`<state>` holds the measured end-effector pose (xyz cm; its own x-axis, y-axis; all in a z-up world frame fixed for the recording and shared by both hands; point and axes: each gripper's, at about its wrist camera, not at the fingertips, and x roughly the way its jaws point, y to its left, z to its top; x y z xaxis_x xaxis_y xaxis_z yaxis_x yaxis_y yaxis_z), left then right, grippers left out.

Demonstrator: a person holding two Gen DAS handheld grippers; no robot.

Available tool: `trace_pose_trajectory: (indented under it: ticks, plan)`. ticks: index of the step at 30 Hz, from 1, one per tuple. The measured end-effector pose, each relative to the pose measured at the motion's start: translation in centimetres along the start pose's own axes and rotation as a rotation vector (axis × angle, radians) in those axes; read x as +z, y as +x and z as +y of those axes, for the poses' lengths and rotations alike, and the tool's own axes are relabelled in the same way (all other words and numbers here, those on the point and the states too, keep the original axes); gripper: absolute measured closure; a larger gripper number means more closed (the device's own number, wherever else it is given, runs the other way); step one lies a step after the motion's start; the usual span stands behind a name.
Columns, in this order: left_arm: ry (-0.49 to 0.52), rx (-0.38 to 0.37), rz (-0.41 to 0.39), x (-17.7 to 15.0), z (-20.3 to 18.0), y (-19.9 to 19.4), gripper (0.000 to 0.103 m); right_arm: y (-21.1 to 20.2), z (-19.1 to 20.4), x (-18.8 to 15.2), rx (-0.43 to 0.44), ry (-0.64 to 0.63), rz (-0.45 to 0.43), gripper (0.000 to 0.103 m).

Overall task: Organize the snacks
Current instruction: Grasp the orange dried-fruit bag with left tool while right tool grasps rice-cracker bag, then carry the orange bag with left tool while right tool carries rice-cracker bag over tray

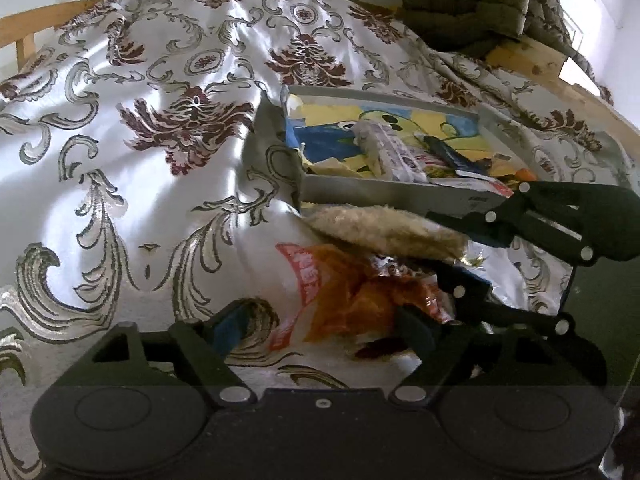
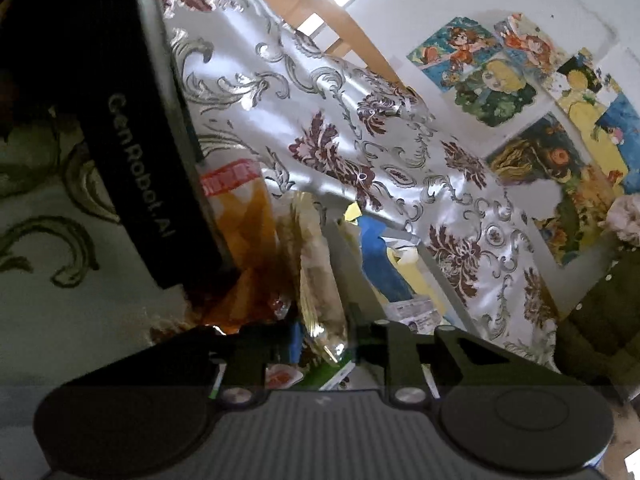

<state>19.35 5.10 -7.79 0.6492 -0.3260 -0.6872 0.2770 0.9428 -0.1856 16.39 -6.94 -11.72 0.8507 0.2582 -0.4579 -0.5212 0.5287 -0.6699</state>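
Note:
A grey tray (image 1: 400,194) with a cartoon-print bottom lies on the patterned cloth and holds several snack packs. In front of it lie an orange and red snack bag (image 1: 344,300) and a pale oblong snack pack (image 1: 384,230). My left gripper (image 1: 324,324) is open, its fingers either side of the orange bag. My right gripper (image 1: 460,248) reaches in from the right and is shut on the pale pack. In the right wrist view the pale pack (image 2: 320,280) sits between the right gripper's (image 2: 320,340) fingers, with the orange bag (image 2: 248,232) to its left and the tray (image 2: 348,256) beyond.
A white satin cloth with maroon and silver scrollwork (image 1: 160,140) covers the surface. A dark green quilted jacket (image 1: 468,0) lies at the far right. A wooden frame edge (image 1: 536,60) shows beside it. Cartoon posters (image 2: 520,80) hang on the wall.

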Motion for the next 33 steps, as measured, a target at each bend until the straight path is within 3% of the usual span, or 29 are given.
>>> trace_pose_trajectory:
  ticks: [6, 14, 16, 19, 24, 33]
  plan:
    - [-0.035, -0.054, 0.006, -0.1, -0.1, 0.1, 0.009, -1.7, -2.7, -0.1, 0.037, 0.112, 0.007, 0.080]
    - [0.069, 0.003, 0.015, 0.1, -2.6, 1.5, 0.010, -4.0, -4.3, -0.4, 0.049, 0.151, 0.003, 0.082]
    - [0.108, 0.033, 0.023, 0.0, -3.2, 1.7, 0.014, -4.2, -4.5, -0.5, 0.062, 0.165, 0.001, 0.082]
    - [0.147, 0.013, 0.012, -0.2, -3.7, 1.4, 0.027, -4.3, -4.4, -0.6, 0.066, 0.154, 0.003, 0.082]
    - [0.142, -0.002, 0.006, -0.3, -4.0, 1.1, 0.042, -5.1, -4.5, -0.7, 0.056, 0.145, -0.010, 0.082]
    - [0.145, 0.027, -0.019, -0.7, -5.2, 0.2, 0.046, -8.3, -5.7, -1.8, 0.012, 0.166, -0.028, 0.082]
